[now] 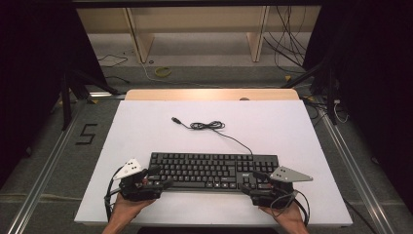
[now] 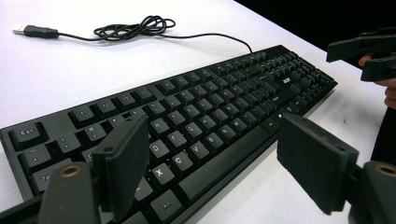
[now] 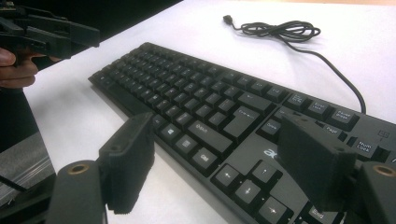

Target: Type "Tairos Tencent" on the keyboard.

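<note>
While both grippers, left (image 1: 157, 178) and right (image 1: 253, 181), hover open-jawed over the keyboard (image 1: 213, 170), an uneven grasp could tilt it

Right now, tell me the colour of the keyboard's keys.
Black, with pale lettering; the keyboard shows best in the left gripper view.

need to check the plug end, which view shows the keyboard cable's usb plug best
The left gripper view: the usb plug lies sharp at its upper left, metal tip clear against the white table. The right gripper view shows it small and dark, end-on. The high view shows it tiny beyond the keyboard.
</note>
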A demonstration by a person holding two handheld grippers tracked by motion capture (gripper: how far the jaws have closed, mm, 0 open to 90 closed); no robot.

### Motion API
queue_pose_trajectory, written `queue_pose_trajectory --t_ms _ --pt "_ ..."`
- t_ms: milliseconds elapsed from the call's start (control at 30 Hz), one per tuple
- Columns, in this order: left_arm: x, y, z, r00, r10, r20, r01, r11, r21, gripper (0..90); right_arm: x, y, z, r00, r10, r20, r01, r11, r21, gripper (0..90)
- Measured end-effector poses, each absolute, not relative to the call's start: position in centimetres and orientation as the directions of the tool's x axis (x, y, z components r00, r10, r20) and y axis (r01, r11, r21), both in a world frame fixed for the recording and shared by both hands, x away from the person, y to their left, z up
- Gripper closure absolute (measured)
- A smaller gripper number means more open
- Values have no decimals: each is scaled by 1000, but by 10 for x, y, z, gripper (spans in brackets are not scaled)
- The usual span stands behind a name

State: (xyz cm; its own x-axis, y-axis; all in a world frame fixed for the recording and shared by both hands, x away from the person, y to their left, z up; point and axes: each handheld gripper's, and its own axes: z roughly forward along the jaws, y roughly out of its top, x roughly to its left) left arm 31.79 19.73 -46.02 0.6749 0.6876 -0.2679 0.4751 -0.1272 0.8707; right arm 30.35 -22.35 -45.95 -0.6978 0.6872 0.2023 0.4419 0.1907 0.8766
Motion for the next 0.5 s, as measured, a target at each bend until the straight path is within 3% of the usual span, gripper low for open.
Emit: queue_pose_trajectory --t_ms 500 --pt "319 198 -460 671 692 -267 474 -124 872 248 304 -220 -459 -701 685 200 440 194 877 284"
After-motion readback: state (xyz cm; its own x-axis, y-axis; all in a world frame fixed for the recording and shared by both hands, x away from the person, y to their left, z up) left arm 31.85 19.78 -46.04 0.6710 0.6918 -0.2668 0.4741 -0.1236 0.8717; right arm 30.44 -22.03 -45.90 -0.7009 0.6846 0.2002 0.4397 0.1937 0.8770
